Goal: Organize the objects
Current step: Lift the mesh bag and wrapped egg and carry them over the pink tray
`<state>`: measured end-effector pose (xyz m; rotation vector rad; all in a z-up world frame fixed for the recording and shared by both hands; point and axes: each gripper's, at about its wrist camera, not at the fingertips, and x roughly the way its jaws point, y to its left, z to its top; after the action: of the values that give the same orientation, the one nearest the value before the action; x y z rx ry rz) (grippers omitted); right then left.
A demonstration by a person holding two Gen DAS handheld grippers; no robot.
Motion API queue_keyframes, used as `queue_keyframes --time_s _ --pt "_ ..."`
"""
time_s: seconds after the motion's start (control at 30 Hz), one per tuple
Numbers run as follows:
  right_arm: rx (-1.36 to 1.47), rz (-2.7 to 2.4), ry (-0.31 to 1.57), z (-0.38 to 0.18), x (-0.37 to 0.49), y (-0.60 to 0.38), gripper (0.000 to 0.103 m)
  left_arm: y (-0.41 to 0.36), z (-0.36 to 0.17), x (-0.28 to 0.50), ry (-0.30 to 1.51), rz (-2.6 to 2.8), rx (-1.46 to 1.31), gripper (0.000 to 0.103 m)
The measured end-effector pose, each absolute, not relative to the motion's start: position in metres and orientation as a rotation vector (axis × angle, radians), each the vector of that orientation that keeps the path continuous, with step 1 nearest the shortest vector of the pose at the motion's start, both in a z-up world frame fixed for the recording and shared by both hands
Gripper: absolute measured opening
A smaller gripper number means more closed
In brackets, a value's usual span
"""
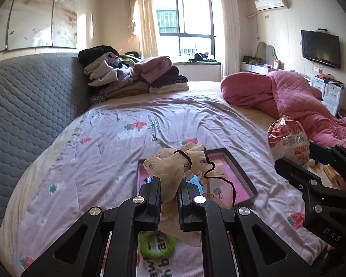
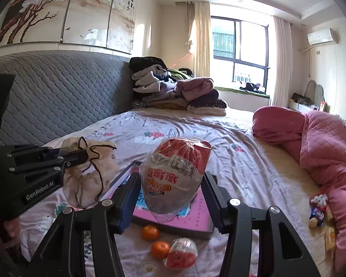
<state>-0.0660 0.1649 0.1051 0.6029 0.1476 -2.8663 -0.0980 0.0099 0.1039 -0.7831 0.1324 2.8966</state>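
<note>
Left hand-held gripper (image 1: 169, 191) squeezes a beige cloth pouch (image 1: 173, 168) above the pink tray (image 1: 230, 173). Its dark string (image 1: 221, 180) dangles and may snag. Right hand-held gripper (image 2: 170, 191) is wide around a snack bag (image 2: 173, 173), which could slip.

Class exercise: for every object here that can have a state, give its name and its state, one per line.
left gripper: shut on the drawstring pouch.
drawstring pouch: lifted, cord dangling loose.
right gripper: jaws set wide around the snack bag; contact unclear.
snack bag: raised above the pink tray.
pink tray: flat on the bed.
curtains: drawn open.
TV: screen dark.
</note>
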Motion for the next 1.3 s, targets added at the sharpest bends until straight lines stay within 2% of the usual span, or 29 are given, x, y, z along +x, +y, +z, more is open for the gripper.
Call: queue_keyframes --time_s 0.7,1.3 --pt "0.581 -2.886 0.155 0.115 -0.13 0.162 0.054 0.013 0.105 -0.161 0.136 2.932 -0.771 0.011" --pt "0.705 -2.879 0.136 0.077 -0.169 0.173 0.054 0.007 0.051 -0.2 0.111 2.91 -0.919 0.011"
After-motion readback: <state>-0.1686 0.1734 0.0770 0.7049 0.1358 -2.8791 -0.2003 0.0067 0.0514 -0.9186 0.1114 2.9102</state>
